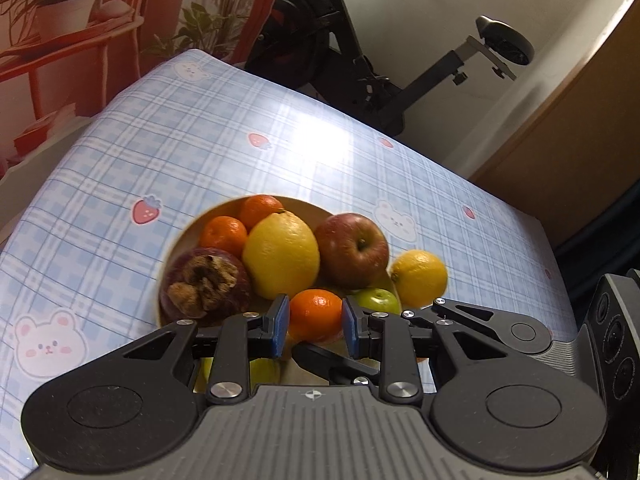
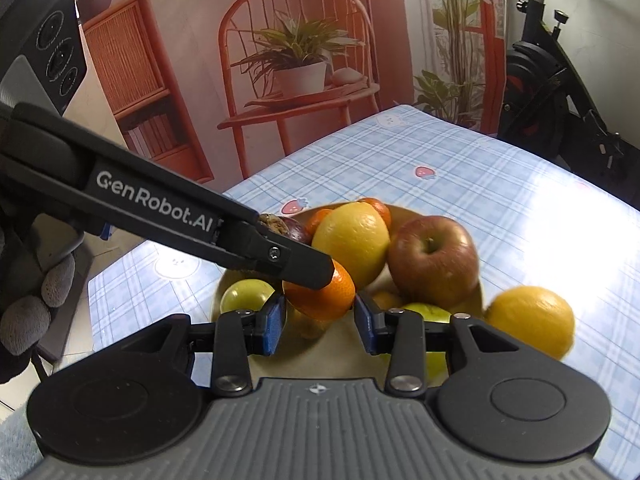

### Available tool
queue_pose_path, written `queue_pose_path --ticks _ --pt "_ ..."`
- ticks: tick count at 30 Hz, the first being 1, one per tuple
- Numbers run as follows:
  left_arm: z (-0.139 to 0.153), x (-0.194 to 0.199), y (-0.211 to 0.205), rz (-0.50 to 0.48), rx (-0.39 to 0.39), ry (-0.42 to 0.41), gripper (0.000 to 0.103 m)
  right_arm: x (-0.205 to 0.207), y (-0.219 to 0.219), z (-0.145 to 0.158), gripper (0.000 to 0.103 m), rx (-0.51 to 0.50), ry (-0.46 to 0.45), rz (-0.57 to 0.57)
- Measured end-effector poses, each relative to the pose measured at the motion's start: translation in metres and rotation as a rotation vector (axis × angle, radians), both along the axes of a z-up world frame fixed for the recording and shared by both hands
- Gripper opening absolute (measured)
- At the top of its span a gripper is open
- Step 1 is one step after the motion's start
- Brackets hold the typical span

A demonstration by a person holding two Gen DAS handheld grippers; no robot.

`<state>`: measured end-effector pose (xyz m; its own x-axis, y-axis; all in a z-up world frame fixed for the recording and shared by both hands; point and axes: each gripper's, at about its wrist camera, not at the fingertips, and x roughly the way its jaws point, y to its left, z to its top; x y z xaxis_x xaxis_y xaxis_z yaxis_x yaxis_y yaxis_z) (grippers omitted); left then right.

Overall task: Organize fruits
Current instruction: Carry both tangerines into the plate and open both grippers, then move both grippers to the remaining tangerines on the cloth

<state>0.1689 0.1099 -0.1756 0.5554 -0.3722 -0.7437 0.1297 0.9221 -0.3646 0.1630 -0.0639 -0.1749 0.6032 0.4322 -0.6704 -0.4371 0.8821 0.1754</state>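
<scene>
- My left jaws squeeze a small orange (image 1: 316,314).
- My right jaws sit around it too; pinching or not, I can't tell.
- A lone lemon (image 1: 419,278) lies at two o'clock, on the bench (image 1: 160,140).

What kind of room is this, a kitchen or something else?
Probably a home room: an exercise bike stands behind a table with a bear-print tablecloth, holding a bowl of fruit, beside a printed backdrop.
</scene>
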Motion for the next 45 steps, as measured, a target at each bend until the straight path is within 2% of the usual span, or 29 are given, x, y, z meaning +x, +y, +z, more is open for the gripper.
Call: queue_pose_path --ticks 9,15,24,31,37,41,45 --pt "-0.005 0.004 0.011 0.032 -0.014 0.001 0.03 0.01 0.01 -0.005 0.04 0.012 0.012 -0.005" --pt "0.0 0.0 0.01 0.044 0.014 -0.029 0.03 0.008 0.011 -0.004 0.042 -0.001 0.014 -0.01" --pt "0.013 -0.01 -0.008 0.022 0.077 -0.07 0.03 -0.022 -0.023 0.009 0.042 0.03 -0.039 -0.086" --pt "0.018 -0.014 -0.041 -0.033 0.086 -0.095 0.03 -0.052 -0.078 0.018 0.042 0.056 -0.056 -0.208" --pt "0.009 -0.016 -0.073 -0.101 0.085 -0.086 0.03 -0.069 -0.112 0.006 0.043 0.061 -0.015 -0.286" --pt "-0.001 -0.015 -0.085 -0.141 0.098 -0.06 0.03 -0.073 -0.114 -0.006 0.043 0.044 0.014 -0.271" --pt "-0.005 -0.011 -0.087 -0.156 0.104 -0.049 0.03 -0.072 -0.1 -0.014 0.043 -0.045 0.002 -0.211"
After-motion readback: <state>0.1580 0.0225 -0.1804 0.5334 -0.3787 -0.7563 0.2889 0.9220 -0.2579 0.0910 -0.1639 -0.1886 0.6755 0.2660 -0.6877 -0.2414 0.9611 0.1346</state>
